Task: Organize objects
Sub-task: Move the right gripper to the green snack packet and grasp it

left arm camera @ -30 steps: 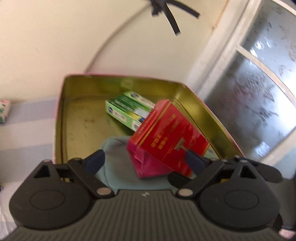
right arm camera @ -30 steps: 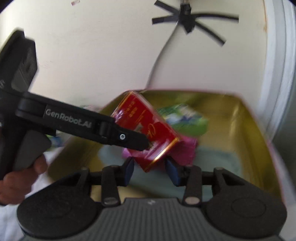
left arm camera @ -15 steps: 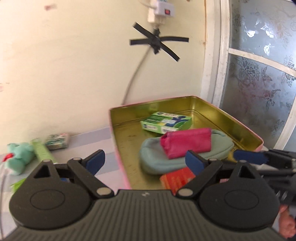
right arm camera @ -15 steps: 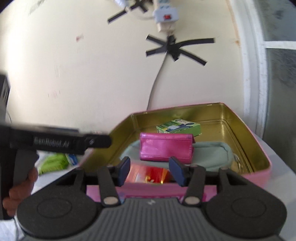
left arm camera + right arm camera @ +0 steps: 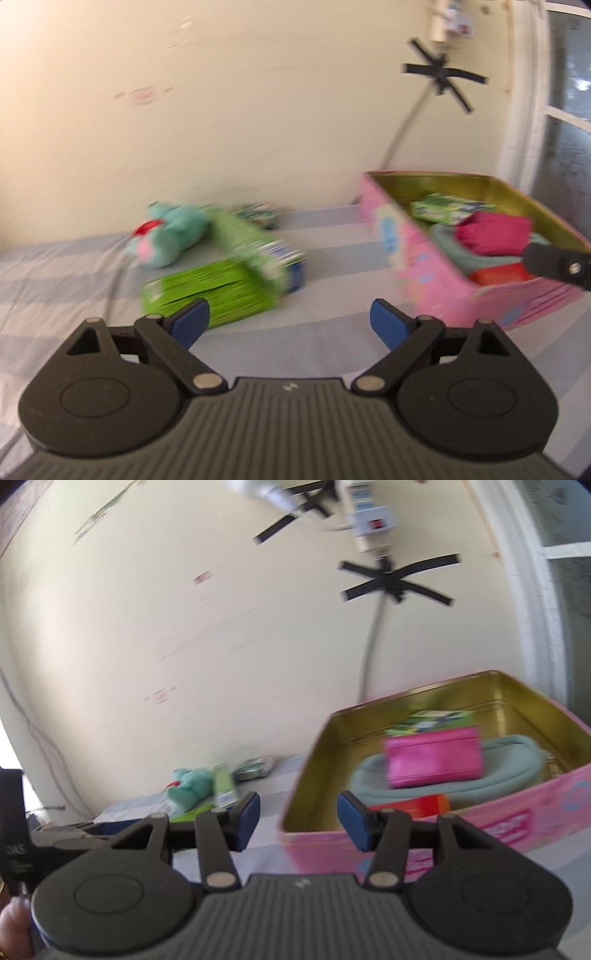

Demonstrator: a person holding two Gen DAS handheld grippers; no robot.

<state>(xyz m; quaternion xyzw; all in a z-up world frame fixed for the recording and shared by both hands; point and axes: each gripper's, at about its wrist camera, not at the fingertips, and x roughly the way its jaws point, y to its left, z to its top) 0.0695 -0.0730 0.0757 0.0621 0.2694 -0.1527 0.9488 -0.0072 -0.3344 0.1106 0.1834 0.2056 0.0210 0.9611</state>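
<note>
Left gripper (image 5: 290, 319) gapes empty facing, prob., the green boxes (image 5: 221, 291) just ahead-left for pickup; right gripper (image 5: 297, 818) part-spread, empty, pink tin (image 5: 480, 827) ahead-right.

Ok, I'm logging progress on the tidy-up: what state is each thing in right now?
Pink tin: lidless, part filled.
Magenta pouch: inside, atop teal pouch.
Red box: inside, lying flat.
Plush toy: outside, on the cloth.
Left gripper: open, empty.
Right gripper: open, empty.

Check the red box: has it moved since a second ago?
Yes. Then it was propped up between the tools, tilted above the pouches. Now the red box lies low inside the pink tin, by its near wall, in front of the teal pouch.
</note>
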